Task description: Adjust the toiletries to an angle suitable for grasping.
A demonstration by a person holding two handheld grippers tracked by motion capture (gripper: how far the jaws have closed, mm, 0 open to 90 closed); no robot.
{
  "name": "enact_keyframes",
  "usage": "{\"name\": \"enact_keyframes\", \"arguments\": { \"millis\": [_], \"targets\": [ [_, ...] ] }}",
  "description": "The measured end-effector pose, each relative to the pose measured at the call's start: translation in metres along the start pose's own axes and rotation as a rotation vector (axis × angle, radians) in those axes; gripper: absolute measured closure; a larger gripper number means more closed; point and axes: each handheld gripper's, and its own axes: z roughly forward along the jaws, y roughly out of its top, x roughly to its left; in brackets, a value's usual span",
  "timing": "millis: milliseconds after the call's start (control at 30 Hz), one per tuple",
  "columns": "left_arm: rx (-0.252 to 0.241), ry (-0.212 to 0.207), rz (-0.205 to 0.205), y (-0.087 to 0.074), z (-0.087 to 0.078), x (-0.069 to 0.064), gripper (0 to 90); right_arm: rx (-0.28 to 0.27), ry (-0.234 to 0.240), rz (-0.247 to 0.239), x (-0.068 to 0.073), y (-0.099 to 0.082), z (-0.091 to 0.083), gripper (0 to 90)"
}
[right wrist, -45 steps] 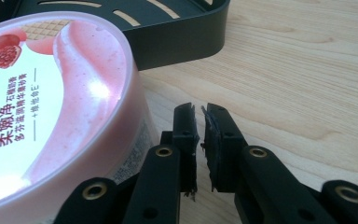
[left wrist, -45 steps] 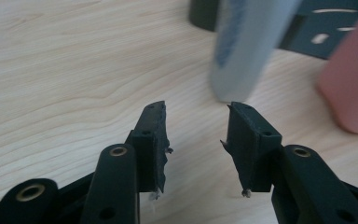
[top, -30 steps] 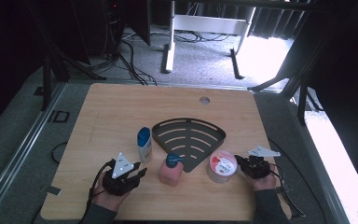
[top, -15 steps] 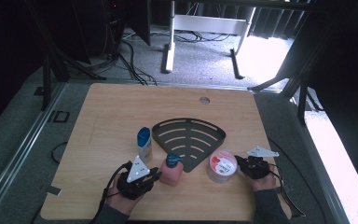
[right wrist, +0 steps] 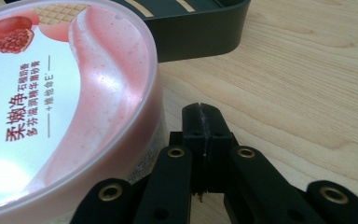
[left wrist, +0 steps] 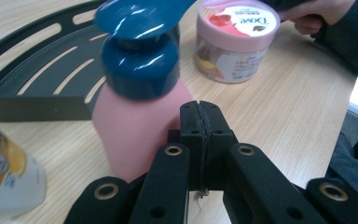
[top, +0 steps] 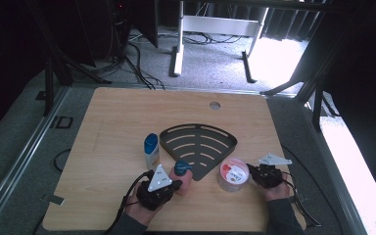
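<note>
A pink pump bottle [top: 181,177] with a dark blue top [left wrist: 140,56] stands near the table's front, just ahead of my left gripper [top: 172,185]. That gripper [left wrist: 200,112] is shut with nothing in it, its tips beside the bottle's right side. A pink-lidded Dove jar [top: 233,174] [right wrist: 60,107] stands to the right. My right gripper [top: 251,172] [right wrist: 203,116] is shut and empty, close beside the jar. A black fan-shaped slotted rack [top: 199,147] lies behind both. A white bottle with a blue cap [top: 151,149] stands left of the rack.
The wooden table [top: 117,117] has a round cable hole [top: 215,105] near its far edge. A person's hand [left wrist: 321,14] holds the far gripper beyond the jar. Cables [top: 293,196] trail off the table's front right. The rack's wall [right wrist: 200,32] rises just beyond the jar.
My left gripper has moved right and forward, from the front left of the table up to the pink pump bottle. The right gripper has edged slightly closer to the jar.
</note>
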Motion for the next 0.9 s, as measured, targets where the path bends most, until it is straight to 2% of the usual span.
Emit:
{"name": "enact_keyframes", "arguments": {
  "millis": [200,500,800,900],
  "targets": [
    [-0.004,-0.007,0.012,0.008,0.007,-0.004,89.6,0.0,0.002,-0.004,0.0,0.0,0.0,89.9],
    [-0.02,-0.027,0.009,0.016,0.02,-0.006,89.7,-0.002,0.007,-0.005,0.0,0.0,0.0,89.9],
    [-0.022,0.001,-0.016,0.017,0.028,-0.002,89.6,-0.003,0.012,-0.009,0.0,0.0,0.0,89.8],
    [-0.023,-0.003,-0.02,0.017,0.028,-0.002,89.7,-0.002,0.013,-0.01,0.0,0.0,0.0,89.8]
  ]
}}
